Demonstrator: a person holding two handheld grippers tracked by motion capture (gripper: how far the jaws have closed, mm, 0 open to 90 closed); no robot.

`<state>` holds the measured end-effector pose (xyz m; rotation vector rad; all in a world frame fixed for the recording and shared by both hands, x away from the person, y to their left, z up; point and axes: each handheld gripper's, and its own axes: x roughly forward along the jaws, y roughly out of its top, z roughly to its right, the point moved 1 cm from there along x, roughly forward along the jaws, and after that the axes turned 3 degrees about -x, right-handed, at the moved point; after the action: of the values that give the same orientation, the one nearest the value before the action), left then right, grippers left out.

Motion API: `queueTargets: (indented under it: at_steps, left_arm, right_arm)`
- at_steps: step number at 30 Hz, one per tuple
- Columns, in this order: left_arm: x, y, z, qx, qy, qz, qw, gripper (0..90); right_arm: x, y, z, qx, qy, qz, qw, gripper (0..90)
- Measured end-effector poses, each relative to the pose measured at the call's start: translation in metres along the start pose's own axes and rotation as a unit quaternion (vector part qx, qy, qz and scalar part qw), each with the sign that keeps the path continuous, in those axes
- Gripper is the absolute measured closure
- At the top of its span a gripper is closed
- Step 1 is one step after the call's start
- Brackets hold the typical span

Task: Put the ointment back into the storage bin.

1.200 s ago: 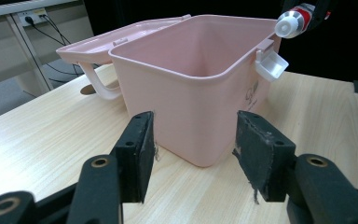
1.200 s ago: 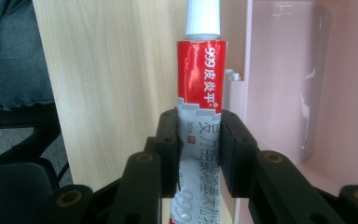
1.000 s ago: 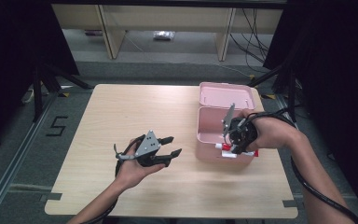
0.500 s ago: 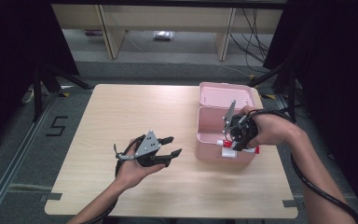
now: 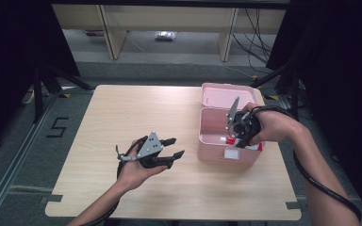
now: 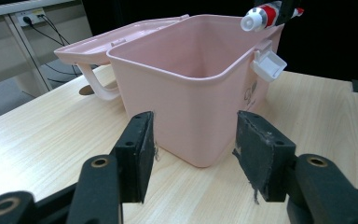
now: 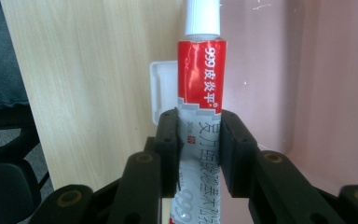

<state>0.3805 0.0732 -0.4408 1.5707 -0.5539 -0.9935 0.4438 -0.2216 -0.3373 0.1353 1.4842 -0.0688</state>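
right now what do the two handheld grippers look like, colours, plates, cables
Both are black with two flat black jaws. The left gripper carries a grey three-cornered plate with small dark dots. Its pads are worn and frayed at the edges. The right gripper trails a thick black cable along the forearm. No sleeves show.

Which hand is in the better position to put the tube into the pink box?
Right. The right gripper is already shut on the tube, above the open pink box. The left gripper is open, holds nothing, and is beside the box over the table.
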Motion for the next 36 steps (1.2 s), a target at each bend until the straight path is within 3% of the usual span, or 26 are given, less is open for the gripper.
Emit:
queueTargets:
  at_steps: [1,10,12,13,15,16,19,23,25,27,28,29,31,36]
  left_arm:
    - [0.0,0.0,0.0,0.0,0.0,0.0,1.0,46.6]
    - [0.001,0.0,0.001,0.003,-0.002,-0.003,1.0,46.6]
    - [0.001,0.0,0.0,0.008,-0.004,-0.003,1.0,46.6]
    - [0.001,-0.001,0.001,0.007,-0.004,-0.003,1.0,46.6]
    - [0.002,-0.001,0.001,0.006,-0.006,0.001,1.0,46.7]
    - [0.002,-0.001,0.001,0.006,-0.008,0.002,0.9999,46.7]
    - [0.001,0.0,0.001,0.003,-0.003,-0.002,1.0,46.6]
    - [0.001,0.001,0.001,0.006,-0.002,-0.001,1.0,46.6]
    - [0.0,0.001,0.001,0.003,-0.002,0.001,1.0,46.6]
    - [0.001,0.001,0.001,0.001,-0.004,0.005,1.0,46.6]
    - [0.0,0.001,0.001,0.002,0.0,0.0,1.0,46.6]
    - [0.0,0.001,0.001,0.002,-0.001,0.0,1.0,46.6]
    - [0.0,0.001,0.001,0.002,0.0,0.0,1.0,46.6]
    - [0.0,0.0,0.001,0.005,-0.001,0.0,1.0,46.6]
  right_arm:
    - [0.0,-0.001,0.002,-0.007,-0.005,0.0,1.0,72.3]
    - [0.0,-0.001,0.006,0.007,-0.003,-0.001,1.0,72.2]
    - [0.001,-0.001,0.009,-0.005,-0.007,-0.001,1.0,72.3]
    - [0.002,-0.001,0.008,0.006,-0.004,-0.001,1.0,72.3]
    - [0.003,-0.002,0.009,0.005,-0.005,0.001,1.0,72.2]
    - [0.004,-0.002,0.012,-0.012,-0.007,0.004,0.9999,72.2]
    - [0.004,-0.002,0.012,-0.002,-0.005,-0.002,1.0,72.3]
    - [0.004,-0.001,0.016,-0.008,-0.008,-0.002,0.9999,72.2]
    - [0.005,-0.002,0.016,0.007,-0.005,-0.004,1.0,72.3]
    - [0.005,-0.001,0.019,-0.001,-0.008,-0.008,0.9999,72.3]
    - [0.006,-0.001,0.018,0.009,-0.004,-0.008,0.9999,72.2]
    - [0.008,-0.001,0.022,-0.003,-0.006,-0.009,0.9999,72.2]
    - [0.008,-0.001,0.022,0.006,-0.004,-0.008,0.9999,72.2]
    - [0.011,-0.002,0.026,0.002,-0.005,-0.01,0.9999,72.2]
